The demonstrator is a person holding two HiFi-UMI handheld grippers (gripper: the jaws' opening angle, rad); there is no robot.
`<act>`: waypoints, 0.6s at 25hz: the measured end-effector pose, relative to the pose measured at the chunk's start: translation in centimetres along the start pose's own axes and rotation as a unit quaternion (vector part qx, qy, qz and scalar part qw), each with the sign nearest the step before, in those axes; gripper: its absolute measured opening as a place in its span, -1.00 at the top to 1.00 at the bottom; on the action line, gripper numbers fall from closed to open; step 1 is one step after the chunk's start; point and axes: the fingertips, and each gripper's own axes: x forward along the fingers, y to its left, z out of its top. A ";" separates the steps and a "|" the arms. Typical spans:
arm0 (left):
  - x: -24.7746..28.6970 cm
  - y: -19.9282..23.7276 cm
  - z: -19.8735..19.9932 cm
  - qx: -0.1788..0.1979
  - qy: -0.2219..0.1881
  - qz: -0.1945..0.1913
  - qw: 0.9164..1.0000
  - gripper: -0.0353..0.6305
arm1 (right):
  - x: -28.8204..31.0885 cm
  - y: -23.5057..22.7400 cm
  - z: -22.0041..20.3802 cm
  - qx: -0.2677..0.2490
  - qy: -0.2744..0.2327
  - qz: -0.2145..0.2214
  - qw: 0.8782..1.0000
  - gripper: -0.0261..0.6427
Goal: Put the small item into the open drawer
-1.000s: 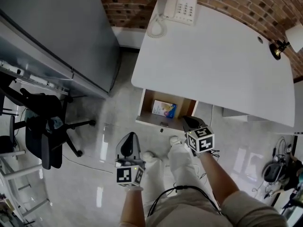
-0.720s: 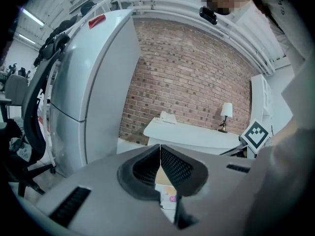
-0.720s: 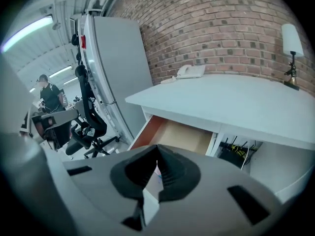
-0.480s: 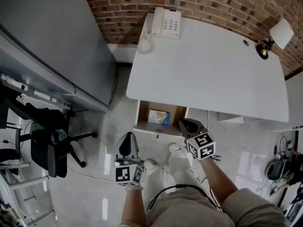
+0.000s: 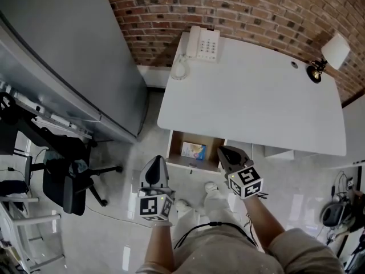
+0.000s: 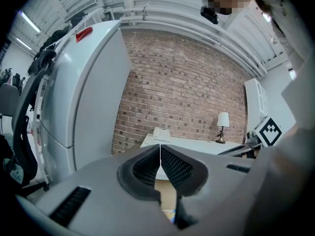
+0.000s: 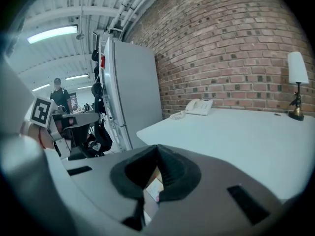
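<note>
Tongs, both pairs, are found closed and empty. On the left tongs (image 5: 155, 162) the ribbed pads (image 6: 173, 167) meet at their tips with nothing between them, as the left gripper view confirms. The right tongs (image 5: 223, 151) are likewise shut on nothing. Both are held out in front of the person, above the floor (image 5: 131, 153), noses toward the desk. We judge this a resting carry and not a reach, since neither pair has anything to grip.

Just ahead of the right tongs and a little to their left, at a lower level, stands the drawer (image 5: 212, 151), pulled out from under the near edge of the tabletop (image 5: 256, 96). From the left tongs it lies ahead and to the right. Inside, the small item (image 5: 193, 150), a flat blue and yellow packet, lies on the drawer bottom toward the side nearer the left tongs. The remaining bottom shows bare wood, and we observe no other contents. On this evidence we judge the placing complete, with the drawer left open.

Farther ahead, the tabletop carries a telephone (image 5: 203, 43) at its far left corner and a lamp (image 5: 325, 59) at its far right. A brick wall (image 5: 256, 10) closes the view beyond. Well to the left of the left tongs stand a tall grey cabinet (image 5: 68, 50) and an office chair (image 5: 63, 176).
</note>
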 end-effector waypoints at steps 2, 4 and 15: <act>0.3 0.1 1.4 0.003 -0.010 0.000 1.000 0.87 | -0.3 0.0 1.3 -0.010 -0.010 0.002 1.000 0.91; 0.5 0.2 3.1 0.004 -0.022 0.000 1.000 0.87 | -0.6 -0.1 2.7 -0.018 -0.022 0.003 1.000 0.91; 0.7 0.3 8.4 0.038 -0.053 -0.001 0.998 0.87 | -2.6 -0.5 9.2 -0.043 -0.084 0.017 0.995 0.90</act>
